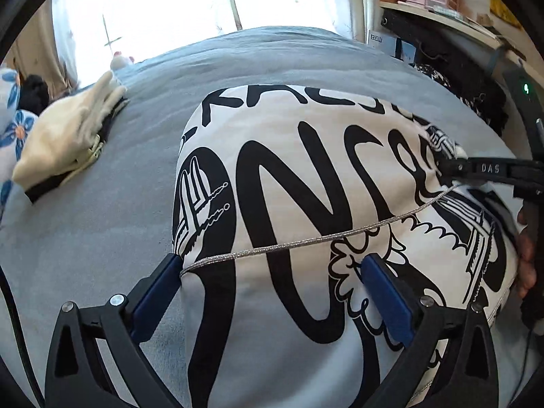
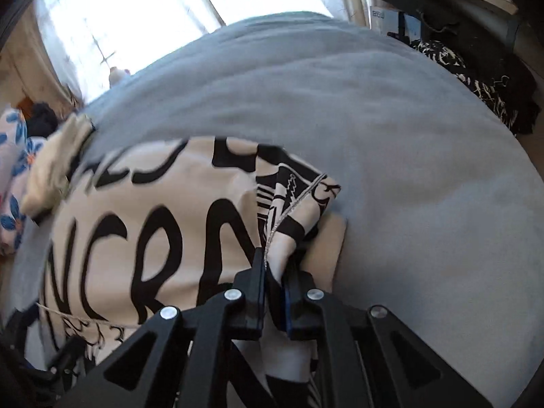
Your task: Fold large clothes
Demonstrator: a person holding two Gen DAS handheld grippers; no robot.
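Observation:
A large white garment [image 1: 306,176] with big black lettering and a silver trim line lies on a grey bedspread [image 1: 102,231]. My left gripper [image 1: 272,265] is open, its blue-padded fingers [image 1: 384,292] spread over the garment's near edge at the trim. My right gripper [image 2: 273,272] is shut on a bunched corner of the same garment [image 2: 136,224], lifting a fold of it; it also shows at the right of the left wrist view [image 1: 452,166].
A folded cream garment [image 1: 68,139] lies at the bed's far left, beside a blue flowered pillow [image 1: 13,125]. A desk with boxes [image 1: 442,10] and dark patterned cloth [image 2: 476,85] stand at the right. A bright curtained window [image 1: 170,0] is behind.

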